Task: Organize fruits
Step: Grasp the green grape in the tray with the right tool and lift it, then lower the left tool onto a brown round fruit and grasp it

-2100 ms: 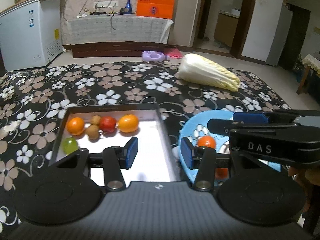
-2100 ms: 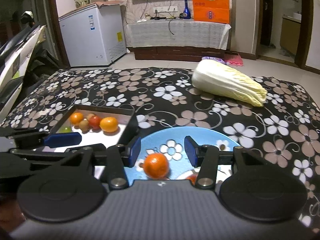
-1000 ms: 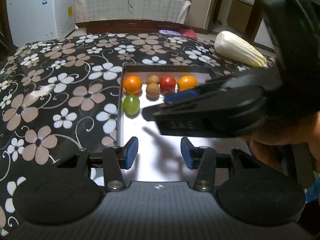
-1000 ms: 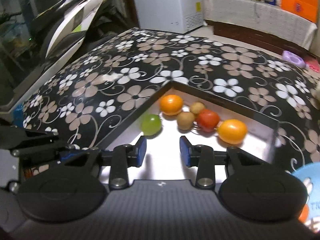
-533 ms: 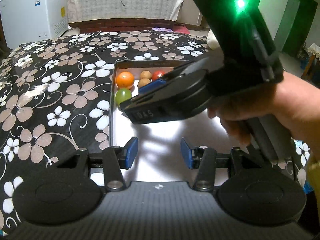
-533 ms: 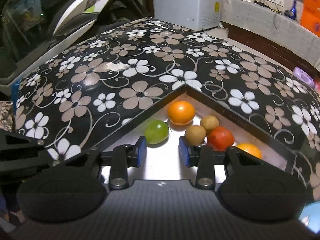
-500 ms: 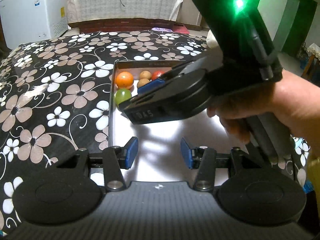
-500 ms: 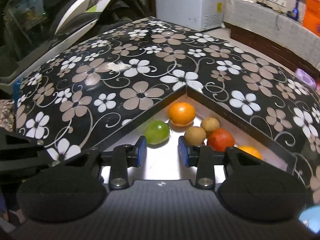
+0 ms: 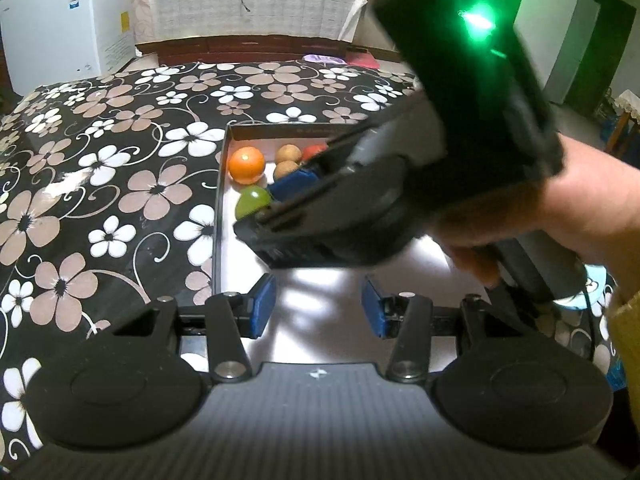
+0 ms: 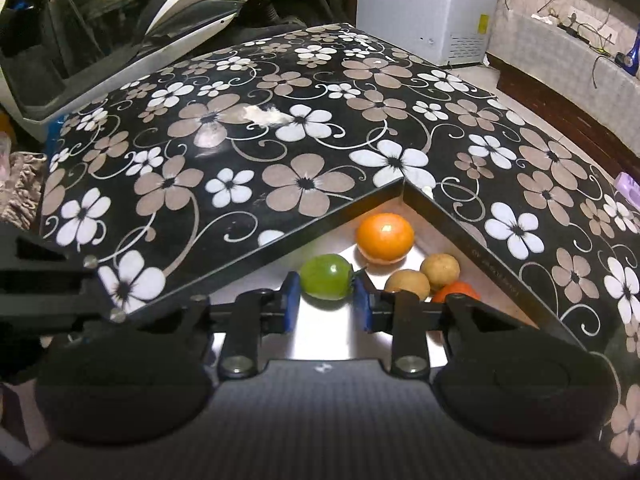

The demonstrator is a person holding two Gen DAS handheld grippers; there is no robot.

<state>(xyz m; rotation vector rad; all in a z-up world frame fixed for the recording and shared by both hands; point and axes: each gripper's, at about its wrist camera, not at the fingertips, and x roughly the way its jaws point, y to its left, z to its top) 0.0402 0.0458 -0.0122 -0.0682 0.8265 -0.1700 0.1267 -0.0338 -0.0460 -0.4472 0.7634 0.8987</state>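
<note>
Both cameras sit low and close over the tray (image 9: 222, 184), looking steeply down. The left one faces twelve o'clock, towards the white freezer (image 9: 60, 20); the right one angles to ten o'clock, over the tray corner (image 10: 402, 188). Both catch the green fruit (image 10: 326, 276).

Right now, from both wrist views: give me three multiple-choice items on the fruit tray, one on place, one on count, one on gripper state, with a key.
1. Where does the round green fruit sit?
A. on the flowered black tablecloth
B. in the shallow metal tray, beside the round orange fruit
C. on the white freezer

2. How many small round brown fruits lie in the tray?
A. two
B. four
C. none

3. What is the right gripper doing?
A. shut on nothing
B. wide open above the cloth
C. pads on either side of the green fruit

Key: 1 B, it lies on the tray floor near the corner; 2 A, a pair sits by the red fruit; 3 C, both blue pads flank it, pressing in.
</note>
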